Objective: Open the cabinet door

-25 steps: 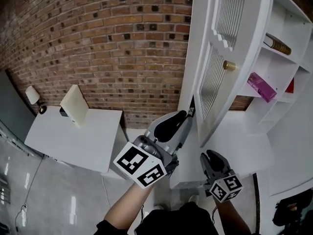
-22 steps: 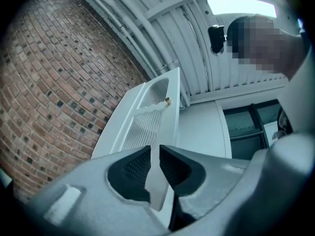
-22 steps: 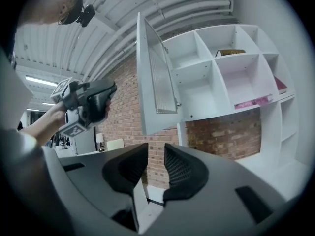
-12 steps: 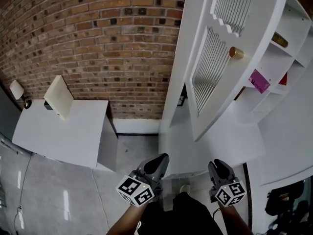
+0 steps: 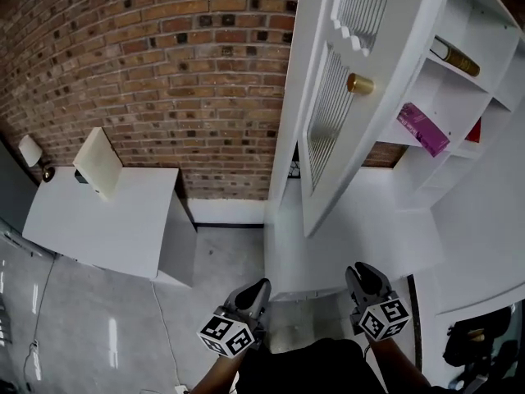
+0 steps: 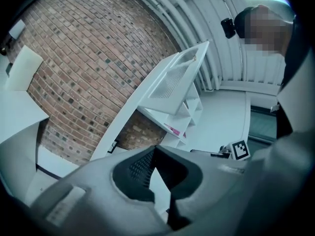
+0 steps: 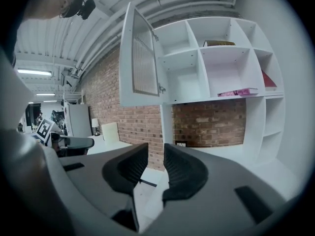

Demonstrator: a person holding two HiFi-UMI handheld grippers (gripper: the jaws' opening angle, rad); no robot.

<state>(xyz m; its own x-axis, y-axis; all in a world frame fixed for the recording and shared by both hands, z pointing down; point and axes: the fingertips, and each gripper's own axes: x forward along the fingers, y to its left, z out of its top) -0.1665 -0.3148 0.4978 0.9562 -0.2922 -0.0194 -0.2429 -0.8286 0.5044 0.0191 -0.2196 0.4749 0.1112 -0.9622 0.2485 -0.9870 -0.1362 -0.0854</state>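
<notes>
The white cabinet door (image 5: pixel 328 121) with ribbed glass panels stands swung open, its brass knob (image 5: pixel 359 83) free of any grip. In the right gripper view the door (image 7: pixel 140 63) hangs open left of the bare shelves. My left gripper (image 5: pixel 257 288) is low near my body, well below the door, jaws shut on nothing; its own view (image 6: pixel 153 151) shows the tips meeting. My right gripper (image 5: pixel 366 273) is also low, under the shelves. Its jaws (image 7: pixel 156 151) stand a narrow gap apart, with nothing between them.
The shelves hold a pink book (image 5: pixel 422 128) and a dark book (image 5: pixel 454 56). A white counter (image 5: pixel 361 212) runs under the cabinet. At left a white table (image 5: pixel 107 220) carries a cream panel (image 5: pixel 102 167) and a small lamp (image 5: pixel 31 150) against the brick wall (image 5: pixel 164 72).
Both grippers have dropped away from the door toward my body, the left one much farther, and its jaws closed. The door has stayed open.
</notes>
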